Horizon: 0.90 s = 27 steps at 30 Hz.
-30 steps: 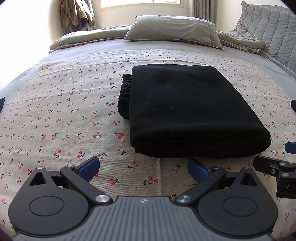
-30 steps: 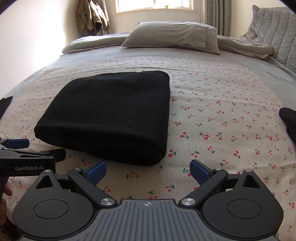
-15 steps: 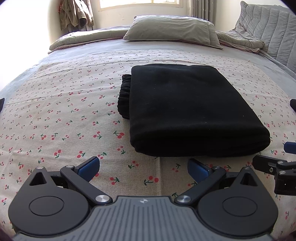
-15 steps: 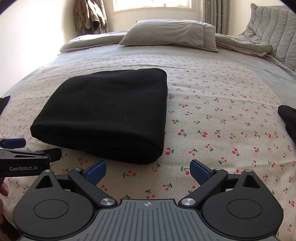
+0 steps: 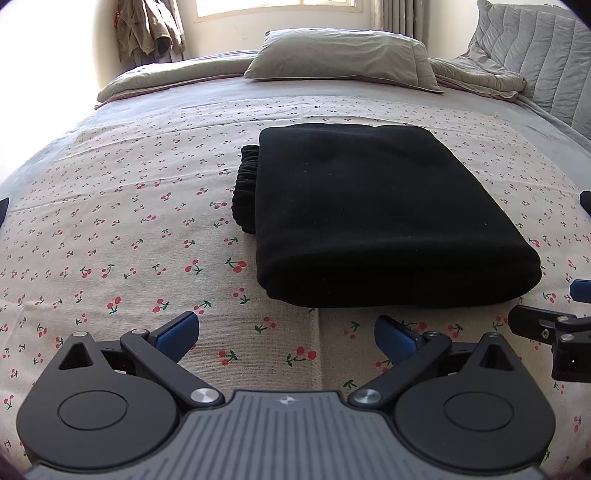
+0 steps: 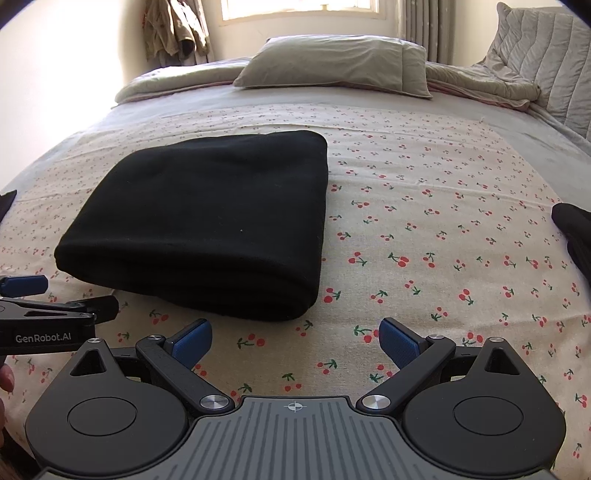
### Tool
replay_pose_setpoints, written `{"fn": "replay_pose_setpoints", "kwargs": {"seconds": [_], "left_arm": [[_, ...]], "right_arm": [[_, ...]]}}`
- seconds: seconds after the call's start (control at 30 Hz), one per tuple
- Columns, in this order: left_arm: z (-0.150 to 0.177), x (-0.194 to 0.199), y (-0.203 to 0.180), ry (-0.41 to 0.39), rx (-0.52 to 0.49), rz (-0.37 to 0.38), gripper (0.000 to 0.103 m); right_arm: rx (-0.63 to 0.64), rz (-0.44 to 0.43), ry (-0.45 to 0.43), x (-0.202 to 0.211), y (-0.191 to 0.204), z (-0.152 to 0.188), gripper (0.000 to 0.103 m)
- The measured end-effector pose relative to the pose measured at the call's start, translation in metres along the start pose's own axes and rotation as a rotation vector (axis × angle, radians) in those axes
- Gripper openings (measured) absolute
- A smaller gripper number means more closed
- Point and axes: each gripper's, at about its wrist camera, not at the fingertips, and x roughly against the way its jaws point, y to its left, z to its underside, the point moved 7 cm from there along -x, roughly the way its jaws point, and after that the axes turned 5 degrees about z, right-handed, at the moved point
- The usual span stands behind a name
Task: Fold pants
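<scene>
The black pants (image 5: 376, 214) lie folded into a thick rectangle on the cherry-print sheet (image 5: 110, 229); the ribbed waistband sticks out at the left side. They also show in the right wrist view (image 6: 210, 218). My left gripper (image 5: 286, 330) is open and empty, just in front of the pants' near edge. My right gripper (image 6: 295, 338) is open and empty, in front of the pants' near right corner. Each gripper's fingers show at the edge of the other's view.
A grey pillow (image 5: 343, 55) and a rumpled duvet (image 5: 480, 79) lie at the head of the bed. A quilted headboard (image 5: 543, 48) stands at the right. Clothes (image 5: 151, 33) hang on the far wall. A dark item (image 6: 576, 236) lies at the right edge.
Both grippers have drawn back slightly from the folded pants. The pants have not moved.
</scene>
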Motion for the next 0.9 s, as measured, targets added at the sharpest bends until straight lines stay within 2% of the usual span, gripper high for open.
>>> {"fn": "replay_pose_setpoints", "kwargs": {"seconds": [0.9], "left_arm": [[0.0006,0.0008,0.0007,0.002,0.001,0.0,0.103]], "right_arm": [[-0.008,0.009,0.015,-0.0038,-0.0014,0.0022,0.098]]}}
